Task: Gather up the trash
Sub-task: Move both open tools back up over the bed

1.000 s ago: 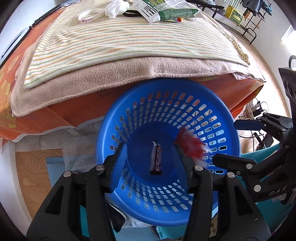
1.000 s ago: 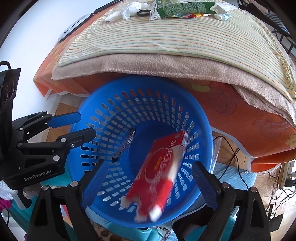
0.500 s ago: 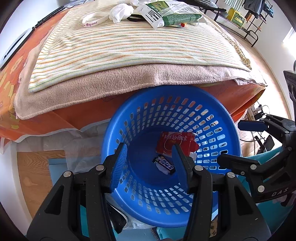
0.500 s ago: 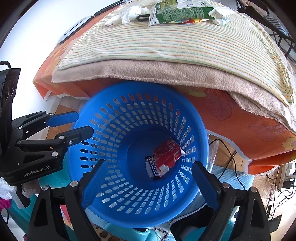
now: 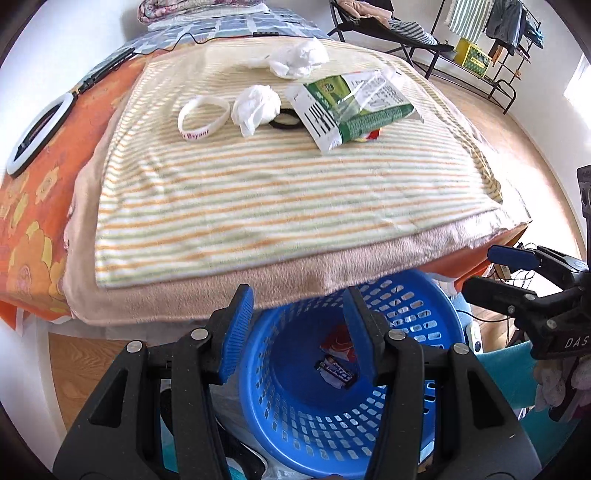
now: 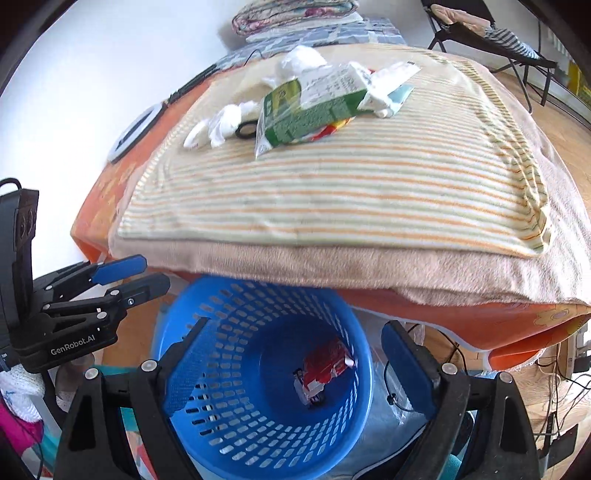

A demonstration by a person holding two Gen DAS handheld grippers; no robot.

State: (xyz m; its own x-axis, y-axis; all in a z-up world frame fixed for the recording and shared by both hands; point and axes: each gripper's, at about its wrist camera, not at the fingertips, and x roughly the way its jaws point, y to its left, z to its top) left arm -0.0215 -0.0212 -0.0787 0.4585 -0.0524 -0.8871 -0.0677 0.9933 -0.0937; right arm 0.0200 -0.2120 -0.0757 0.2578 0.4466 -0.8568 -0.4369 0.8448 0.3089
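A blue perforated basket (image 5: 424,321) (image 6: 258,435) stands on the floor below the bed edge. Inside lie a red wrapper (image 5: 338,341) (image 6: 327,360) and a dark candy bar wrapper (image 5: 336,371). On the striped blanket (image 5: 258,199) lie a green-white packet (image 5: 351,107) (image 6: 306,110), two crumpled white tissues (image 5: 256,107) (image 5: 299,59), a white wristband (image 5: 203,116) and a black hair tie (image 5: 284,121). My left gripper (image 5: 297,332) is open and empty above the basket. My right gripper (image 6: 295,363) is open and empty above it too.
The bed has an orange flowered sheet (image 5: 33,206) and a beige blanket edge (image 6: 332,262). A white ring light (image 5: 37,136) lies at the bed's left. A folding chair (image 5: 391,26) and a clothes rack (image 5: 491,44) stand behind. Cables (image 6: 443,354) lie on the floor.
The red wrapper fell from my right gripper into the basket and settled beside the candy bar wrapper. Both grippers then tilted up, bringing the bed top into view.
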